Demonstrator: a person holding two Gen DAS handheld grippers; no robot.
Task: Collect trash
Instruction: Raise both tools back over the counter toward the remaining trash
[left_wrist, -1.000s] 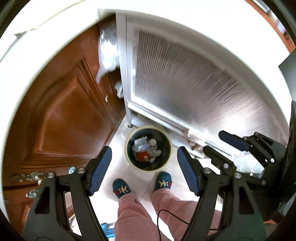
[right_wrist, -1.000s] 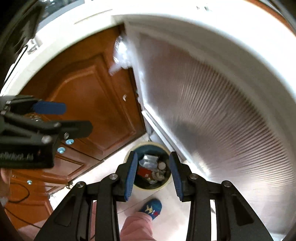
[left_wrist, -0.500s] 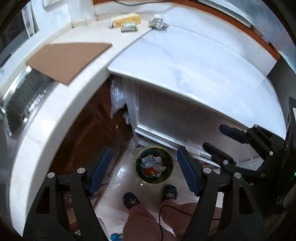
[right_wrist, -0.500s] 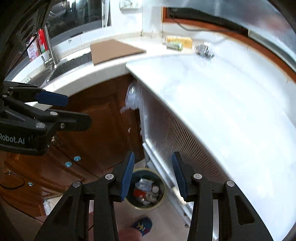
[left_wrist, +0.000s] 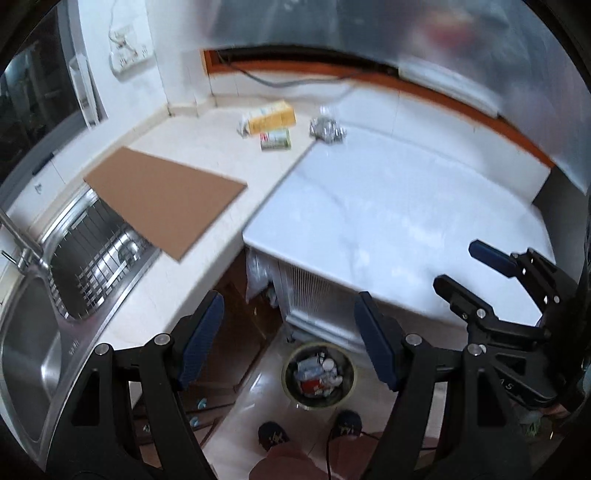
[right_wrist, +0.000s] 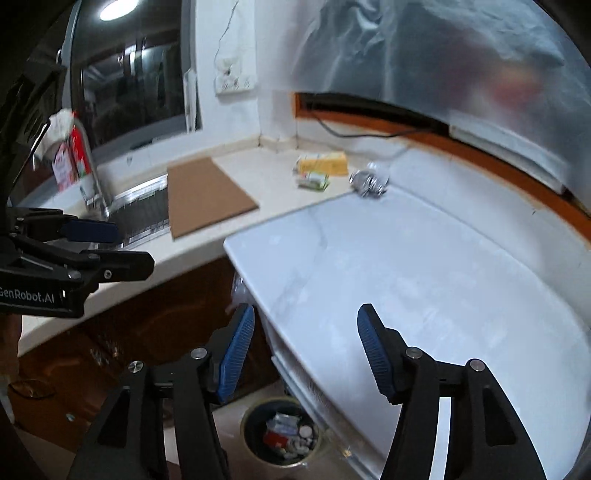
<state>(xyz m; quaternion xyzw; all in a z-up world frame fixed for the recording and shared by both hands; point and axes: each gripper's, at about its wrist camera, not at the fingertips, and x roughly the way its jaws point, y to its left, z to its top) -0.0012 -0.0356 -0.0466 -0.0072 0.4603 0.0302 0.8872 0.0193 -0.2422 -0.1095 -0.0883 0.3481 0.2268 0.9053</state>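
A round trash bin (left_wrist: 319, 374) (right_wrist: 282, 432) stands on the floor below, holding several wrappers and a red packet. At the far corner of the counter lie a yellow carton (left_wrist: 271, 116) (right_wrist: 325, 164), a small green pack (left_wrist: 276, 139) (right_wrist: 314, 181) and a crumpled foil wad (left_wrist: 327, 129) (right_wrist: 369, 182). My left gripper (left_wrist: 290, 332) is open and empty, high above the bin. My right gripper (right_wrist: 306, 338) is empty, its jaws opening, over the white countertop's edge. Each gripper shows at the side of the other's view.
A brown cardboard sheet (left_wrist: 162, 201) (right_wrist: 207, 195) overhangs the steel sink (left_wrist: 55, 295). A white marble top (left_wrist: 388, 206) covers a ribbed cabinet. A red-and-white carton (right_wrist: 70, 155) stands by the tap. The person's feet (left_wrist: 273, 435) are by the bin; wooden cabinet doors (right_wrist: 129, 332) below.
Both grippers rose from near the bin and tilted up, so the countertop and its trash came into view. The right gripper's jaws went from nearly shut to wide apart.
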